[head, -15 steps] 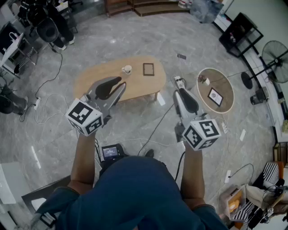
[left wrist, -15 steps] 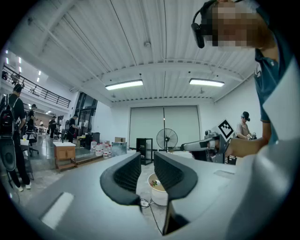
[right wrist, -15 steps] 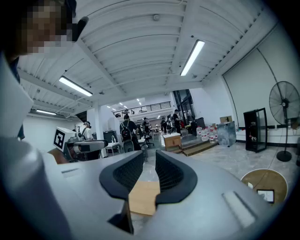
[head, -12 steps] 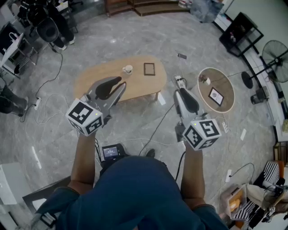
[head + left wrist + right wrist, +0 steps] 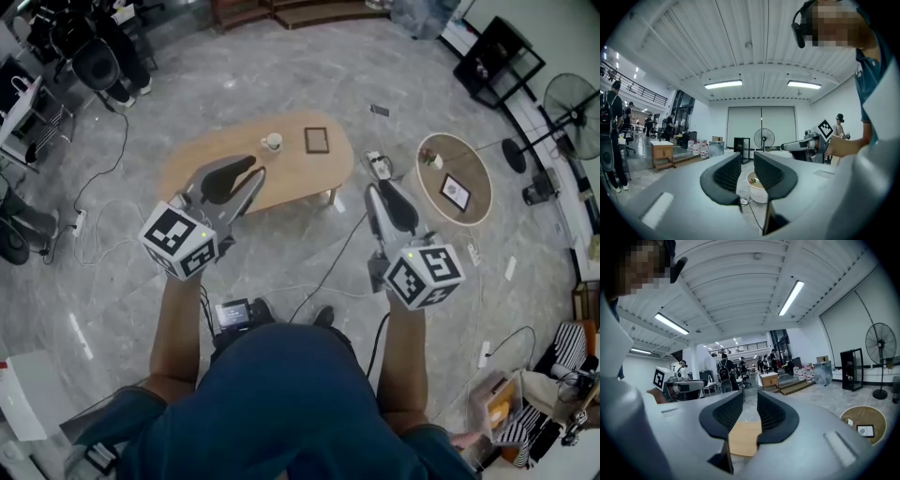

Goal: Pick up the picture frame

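Observation:
A dark picture frame [image 5: 317, 140] lies flat on the oval wooden table [image 5: 300, 174], to the right of a white cup [image 5: 273, 142]. A second small frame [image 5: 456, 191] lies on the round side table [image 5: 476, 169] at the right. My left gripper [image 5: 251, 174] hovers in the air short of the oval table's near left edge. The right gripper [image 5: 376, 190] hangs over the floor between the two tables. Both are well short of either frame. In the gripper views, the left gripper [image 5: 747, 157] and the right gripper [image 5: 750, 397] each show only a narrow slit and hold nothing.
Cables trail over the grey stone floor [image 5: 281, 272] in front of the oval table. A small white device [image 5: 378, 165] lies between the tables. A standing fan [image 5: 574, 131] and a black shelf [image 5: 497, 58] stand at the right, and an office chair [image 5: 97, 62] at the far left.
The head view has shifted slightly, so the tables sit a little more to the right in the picture. Both grippers hold about the same pose, jaws unchanged.

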`<state>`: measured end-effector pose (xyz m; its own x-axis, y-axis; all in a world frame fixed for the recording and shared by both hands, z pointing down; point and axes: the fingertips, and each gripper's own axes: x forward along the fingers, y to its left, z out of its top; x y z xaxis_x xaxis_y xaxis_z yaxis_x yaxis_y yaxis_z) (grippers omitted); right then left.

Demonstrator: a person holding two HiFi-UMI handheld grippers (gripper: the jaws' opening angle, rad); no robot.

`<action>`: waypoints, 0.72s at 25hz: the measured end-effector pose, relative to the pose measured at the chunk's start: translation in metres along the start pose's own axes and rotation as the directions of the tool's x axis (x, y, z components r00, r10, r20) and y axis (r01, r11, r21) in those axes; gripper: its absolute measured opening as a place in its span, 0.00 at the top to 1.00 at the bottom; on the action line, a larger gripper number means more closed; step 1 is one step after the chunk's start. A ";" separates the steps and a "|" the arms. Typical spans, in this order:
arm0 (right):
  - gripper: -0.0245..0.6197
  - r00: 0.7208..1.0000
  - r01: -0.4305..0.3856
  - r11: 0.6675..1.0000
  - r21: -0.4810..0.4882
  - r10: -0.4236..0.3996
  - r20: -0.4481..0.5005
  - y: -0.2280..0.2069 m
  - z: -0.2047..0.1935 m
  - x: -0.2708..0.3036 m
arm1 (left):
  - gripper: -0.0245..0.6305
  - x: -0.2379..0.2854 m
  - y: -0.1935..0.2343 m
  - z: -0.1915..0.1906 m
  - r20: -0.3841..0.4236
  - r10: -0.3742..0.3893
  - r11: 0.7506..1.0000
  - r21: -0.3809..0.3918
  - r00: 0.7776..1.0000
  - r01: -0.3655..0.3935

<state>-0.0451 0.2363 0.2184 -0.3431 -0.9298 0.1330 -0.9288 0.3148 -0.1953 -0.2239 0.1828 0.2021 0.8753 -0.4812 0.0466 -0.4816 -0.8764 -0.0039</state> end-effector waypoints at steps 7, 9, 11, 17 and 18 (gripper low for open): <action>0.80 1.000 0.020 1.000 0.016 -0.020 0.012 0.020 -0.004 0.007 | 0.83 -0.008 0.008 -0.005 0.004 -0.054 0.998 -0.008 0.999 0.054; 0.80 1.000 0.023 1.000 0.018 -0.023 0.013 0.016 -0.001 0.007 | 0.83 -0.002 0.006 -0.004 0.004 -0.062 0.998 -0.019 0.998 0.062; 0.80 1.000 0.021 1.000 0.022 -0.021 0.008 0.007 0.001 0.007 | 0.83 0.006 0.005 -0.004 -0.001 -0.057 0.998 -0.026 0.998 0.057; 0.80 0.999 -0.035 0.998 0.048 0.034 0.008 -0.043 0.002 0.012 | 0.83 0.047 -0.004 -0.009 -0.023 0.000 1.000 -0.011 1.000 0.000; 0.80 0.999 -0.049 0.997 0.051 0.048 0.009 -0.053 0.003 0.014 | 0.83 0.055 -0.006 -0.010 -0.026 0.014 1.000 -0.010 1.000 -0.014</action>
<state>-0.0006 0.2062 0.2279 -0.3862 -0.9153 0.1147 -0.9027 0.3494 -0.2513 -0.1731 0.1621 0.2143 0.8673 -0.4924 0.0728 -0.4941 -0.8694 0.0056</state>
